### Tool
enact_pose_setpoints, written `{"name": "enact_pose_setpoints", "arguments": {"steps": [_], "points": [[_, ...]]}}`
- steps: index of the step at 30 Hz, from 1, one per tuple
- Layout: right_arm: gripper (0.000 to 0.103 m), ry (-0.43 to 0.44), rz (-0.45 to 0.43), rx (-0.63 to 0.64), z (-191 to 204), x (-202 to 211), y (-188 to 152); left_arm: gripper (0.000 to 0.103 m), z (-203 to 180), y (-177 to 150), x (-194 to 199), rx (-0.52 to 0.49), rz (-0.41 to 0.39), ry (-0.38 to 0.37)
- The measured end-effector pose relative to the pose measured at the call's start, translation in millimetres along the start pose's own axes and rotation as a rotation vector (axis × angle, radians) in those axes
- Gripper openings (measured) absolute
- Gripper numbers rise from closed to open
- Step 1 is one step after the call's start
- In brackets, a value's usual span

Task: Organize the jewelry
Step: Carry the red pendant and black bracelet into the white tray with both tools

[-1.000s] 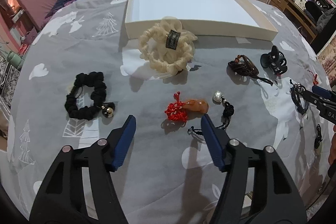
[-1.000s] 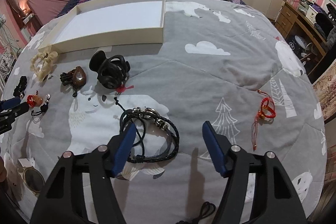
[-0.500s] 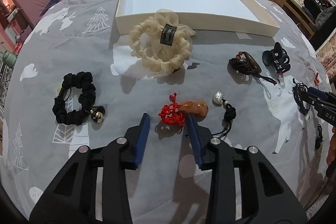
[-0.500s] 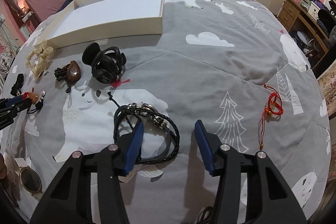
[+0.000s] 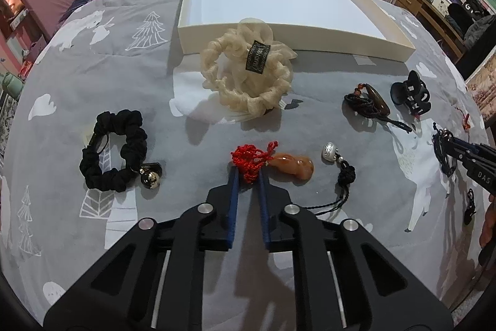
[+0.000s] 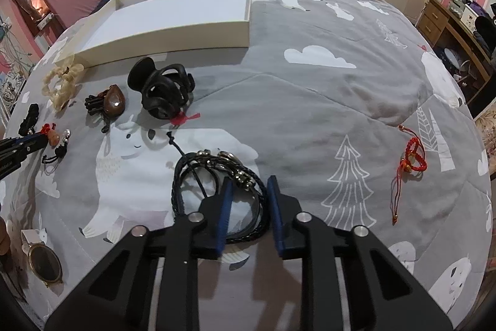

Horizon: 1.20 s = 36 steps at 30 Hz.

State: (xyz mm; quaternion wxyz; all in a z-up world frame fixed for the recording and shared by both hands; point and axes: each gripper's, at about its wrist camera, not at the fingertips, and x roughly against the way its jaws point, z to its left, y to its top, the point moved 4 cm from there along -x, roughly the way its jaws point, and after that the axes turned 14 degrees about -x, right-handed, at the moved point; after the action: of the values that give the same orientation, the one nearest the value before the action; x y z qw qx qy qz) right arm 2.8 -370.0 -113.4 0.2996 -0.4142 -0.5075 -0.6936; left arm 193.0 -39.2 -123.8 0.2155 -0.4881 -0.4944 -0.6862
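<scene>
Both grips closing, lift-and-carry to box comes next, I'd judge.
Left wrist: left hand-held gripper [image 5: 248, 172], jaws just narrowed, pinches the red knot of the amber pendant [image 5: 293, 168] on the bed quilt [image 5: 93, 67]; empty white box [image 5: 279, 0] beyond. Cream scrunchie [image 5: 248, 79] tag unreadable; "DAS" shows on the other tool.
Right wrist: right hand-held gripper [image 6: 249, 186], also just closed, clamps the black braided cords [image 6: 217, 185]; lift clear without snagging.
</scene>
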Motion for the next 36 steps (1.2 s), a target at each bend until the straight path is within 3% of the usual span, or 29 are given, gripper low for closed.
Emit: {"name": "enact_pose_setpoints", "arguments": {"steps": [10, 23, 29, 36], "points": [[0.019, 0.018, -0.005, -0.016, -5, 2, -1, 0.004, 7, -2, 3, 0.026, -0.013, -0.015], [0.012, 0.033, -0.027, -0.019, -6, 11, 6, 0.003, 13, 14, 40, 0.004, -0.100, 0.016], [0.012, 0.043, -0.067, -0.030, -5, 28, 21, 0.003, 22, 27, 57, 0.002, -0.142, -0.003], [0.012, 0.084, -0.120, -0.027, 8, 48, 61, 0.003, 35, 55, 72, -0.008, -0.176, -0.019]]}}
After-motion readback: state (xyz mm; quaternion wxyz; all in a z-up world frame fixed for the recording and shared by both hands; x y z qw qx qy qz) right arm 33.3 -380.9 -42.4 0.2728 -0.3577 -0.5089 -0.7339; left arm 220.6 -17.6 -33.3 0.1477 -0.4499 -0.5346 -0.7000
